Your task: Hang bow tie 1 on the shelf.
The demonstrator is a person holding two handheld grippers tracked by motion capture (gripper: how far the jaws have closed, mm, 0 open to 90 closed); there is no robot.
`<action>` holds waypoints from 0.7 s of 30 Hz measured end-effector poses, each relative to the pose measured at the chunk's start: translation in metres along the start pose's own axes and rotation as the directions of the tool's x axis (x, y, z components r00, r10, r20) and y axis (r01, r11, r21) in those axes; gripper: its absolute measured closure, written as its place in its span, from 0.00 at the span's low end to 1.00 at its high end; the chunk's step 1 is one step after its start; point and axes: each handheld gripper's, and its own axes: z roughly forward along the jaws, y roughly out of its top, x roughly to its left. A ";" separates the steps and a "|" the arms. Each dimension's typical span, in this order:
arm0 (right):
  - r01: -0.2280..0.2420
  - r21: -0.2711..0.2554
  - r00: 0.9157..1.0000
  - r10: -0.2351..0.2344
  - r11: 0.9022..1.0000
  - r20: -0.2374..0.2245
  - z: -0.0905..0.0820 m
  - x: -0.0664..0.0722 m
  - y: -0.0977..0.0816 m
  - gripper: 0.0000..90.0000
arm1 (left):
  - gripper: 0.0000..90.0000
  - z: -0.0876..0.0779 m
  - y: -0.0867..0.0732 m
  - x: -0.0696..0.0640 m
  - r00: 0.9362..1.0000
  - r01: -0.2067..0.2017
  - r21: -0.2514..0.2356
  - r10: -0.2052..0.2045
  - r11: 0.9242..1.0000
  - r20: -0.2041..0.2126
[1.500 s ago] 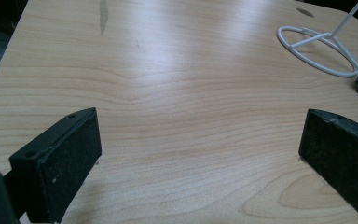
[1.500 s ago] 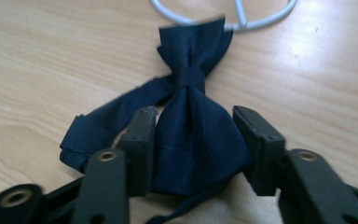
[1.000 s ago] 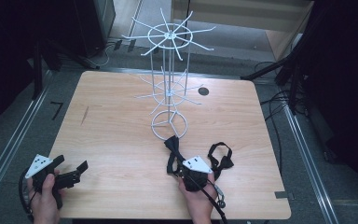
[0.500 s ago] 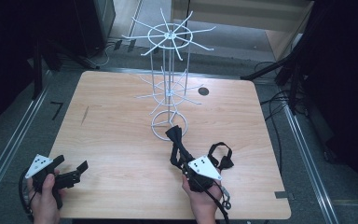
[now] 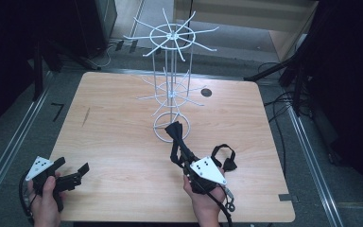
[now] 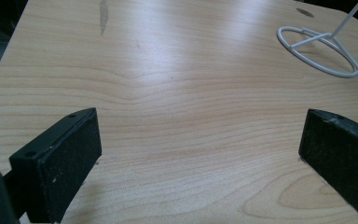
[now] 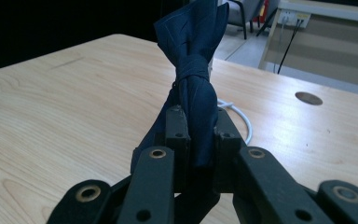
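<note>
Fabric is the matter in hand: a dark navy bow tie [image 7: 193, 70], knotted at its middle, stands clamped in the right gripper [image 7: 196, 128], whose jaws are closed tight on one wing just below the knot. It looks light and soft, so it should weigh almost nothing on the grip, but it will flop and fold wherever it is not supported; its black strap [image 5: 224, 156] trails loose beside the right hand [image 5: 203, 203], on the near side of the white wire display stand [image 5: 170, 90]. The knot is the firmest part and seems the best place to hold it, since the wings crumple and the strap would let the bow swing. For hanging, the strap loop is probably what must go over one of the stand's thin arms, and a second grip there could help to spread it. The left gripper [image 6: 200, 140] rests low over the wooden table [image 5: 113, 142], well to the left of the stand and on its near side, jaws wide apart with nothing between them. The high view gives the whole layout: the bow tie raised just in front of the stand's ring base [image 5: 163, 130], the trailing strap, and both hands. The right gripper view shows instead the pinch itself, cloth squeezed between the pads, and the weave and stitching of the fabric. The left gripper view adds the ring base from low down, across bare wood.
</note>
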 end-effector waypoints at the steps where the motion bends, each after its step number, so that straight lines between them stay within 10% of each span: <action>1: 0.001 -0.013 1.000 -0.001 1.000 -0.002 -0.001 0.001 0.003 0.91 | 0.00 0.000 0.000 0.000 1.000 0.001 -0.001 -0.001 1.000 0.000; 21: 0.030 -0.087 0.999 -0.033 0.996 -0.028 -0.005 0.008 0.032 0.91 | 0.00 0.000 0.000 0.000 1.000 0.001 -0.002 -0.001 1.000 0.000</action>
